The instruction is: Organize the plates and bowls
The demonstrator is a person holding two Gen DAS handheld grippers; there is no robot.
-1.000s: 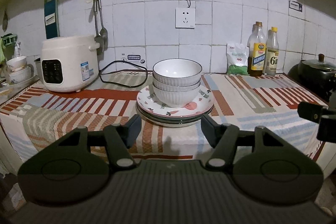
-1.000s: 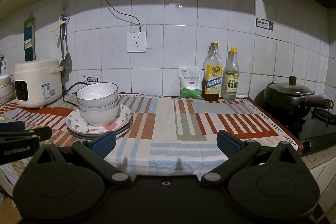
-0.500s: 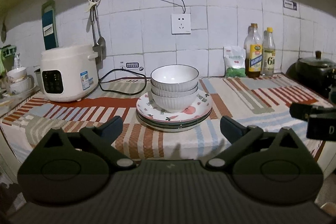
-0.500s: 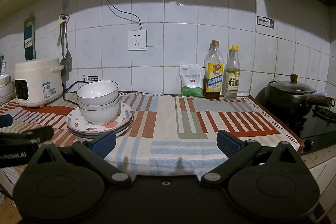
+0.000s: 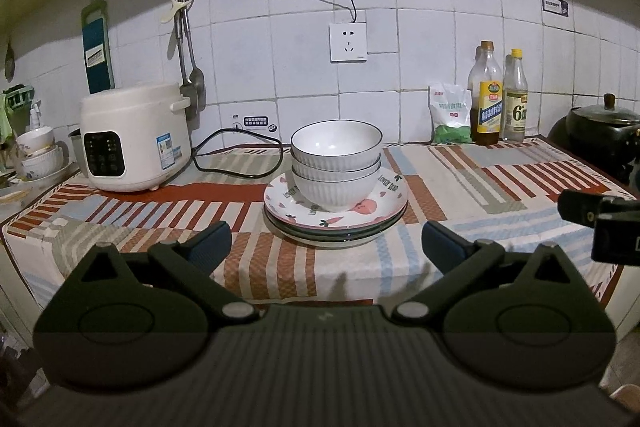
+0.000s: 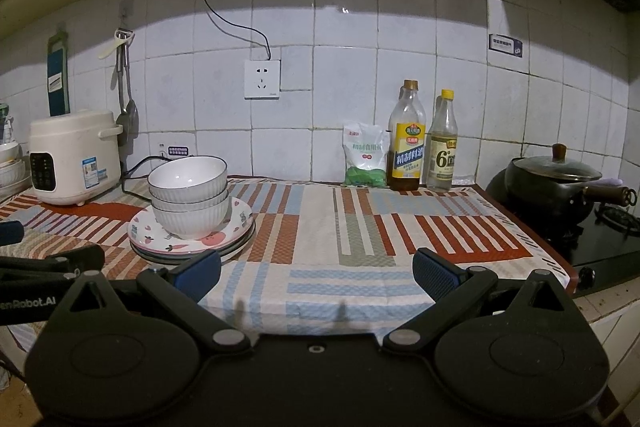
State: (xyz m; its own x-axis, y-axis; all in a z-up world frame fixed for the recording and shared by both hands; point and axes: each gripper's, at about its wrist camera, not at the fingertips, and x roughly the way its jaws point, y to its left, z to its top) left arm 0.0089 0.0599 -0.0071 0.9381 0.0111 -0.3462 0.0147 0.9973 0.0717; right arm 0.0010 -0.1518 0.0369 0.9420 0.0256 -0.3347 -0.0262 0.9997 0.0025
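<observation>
3 nested white ribbed bowls (image 5: 336, 163) sit on a stack of plates (image 5: 335, 215) (top one printed with fruit) on the striped tablecloth (image 6: 360, 227), right of the white rice cooker (image 5: 134, 139). The left gripper (image 5: 326, 245) hangs spread wide and empty before the stack; the right gripper (image 6: 316, 273) is likewise agape, holding nothing, further right

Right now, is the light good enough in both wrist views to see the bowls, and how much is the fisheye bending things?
Left wrist view: a bright patch on the wall tiles, dark corners; the stacked bowls are evenly lit and sharp, with no glare. Right wrist view: the same lit band, the pot dim at the right; tile lines and the shelf edge bow strongly toward the borders.
</observation>
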